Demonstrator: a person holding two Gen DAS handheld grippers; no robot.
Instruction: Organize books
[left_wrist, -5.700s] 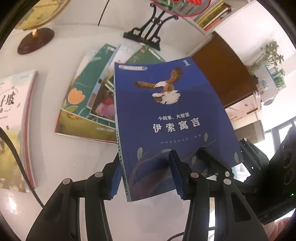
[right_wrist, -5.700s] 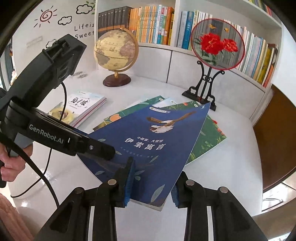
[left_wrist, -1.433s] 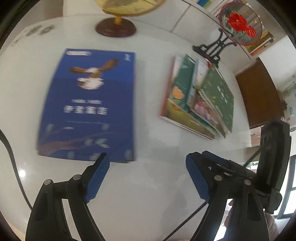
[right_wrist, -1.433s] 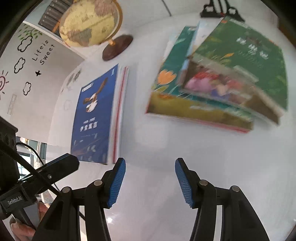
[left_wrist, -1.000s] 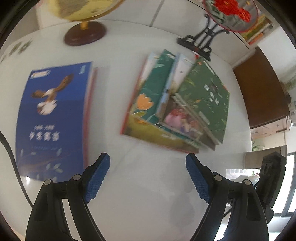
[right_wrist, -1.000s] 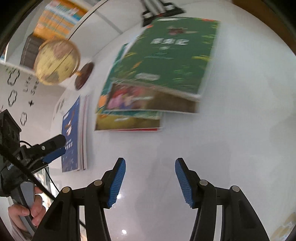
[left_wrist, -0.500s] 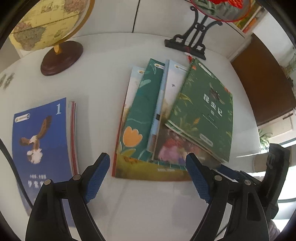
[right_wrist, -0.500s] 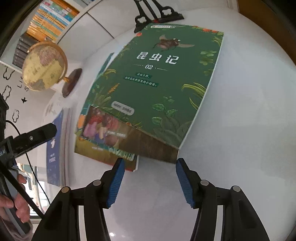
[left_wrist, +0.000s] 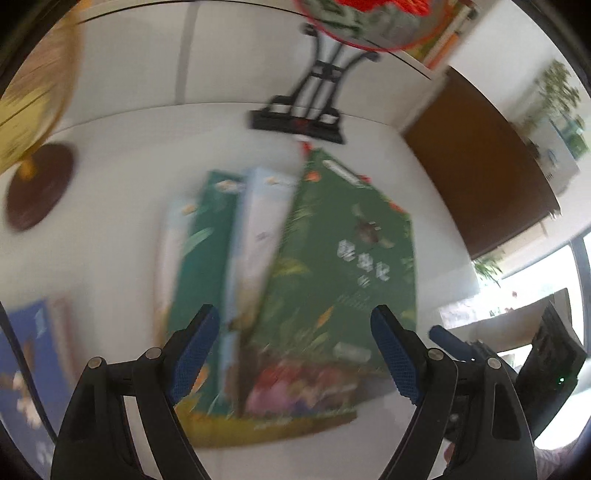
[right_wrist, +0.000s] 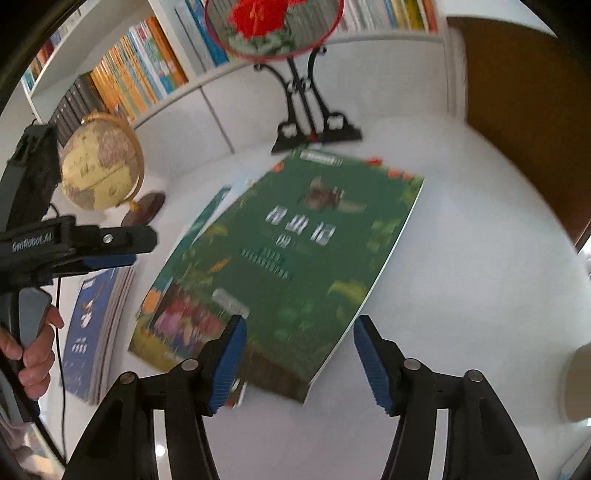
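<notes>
A fanned pile of books lies on the white table; its top one is a dark green book (left_wrist: 343, 266) (right_wrist: 306, 251) with white Chinese characters. Under it sit a pale blue book (left_wrist: 255, 229) and a teal book (left_wrist: 203, 258). A blue eagle-cover book (left_wrist: 26, 354) (right_wrist: 88, 317) lies on another book at the left. My left gripper (left_wrist: 291, 354) is open and empty over the pile's near edge. My right gripper (right_wrist: 297, 360) is open, its jaws either side of the green book's near corner.
A globe (right_wrist: 99, 162) on a brown base (left_wrist: 37, 192) stands at the back left. A red flower fan on a black stand (right_wrist: 303, 110) (left_wrist: 317, 107) stands just behind the pile. A bookshelf (right_wrist: 147, 62) lines the back wall. A brown cabinet (left_wrist: 476, 184) is at the right.
The blue book was set down on the book at the left and released. Both open grippers have swung over and closed in on the fanned pile; the right now straddles the green book's corner.
</notes>
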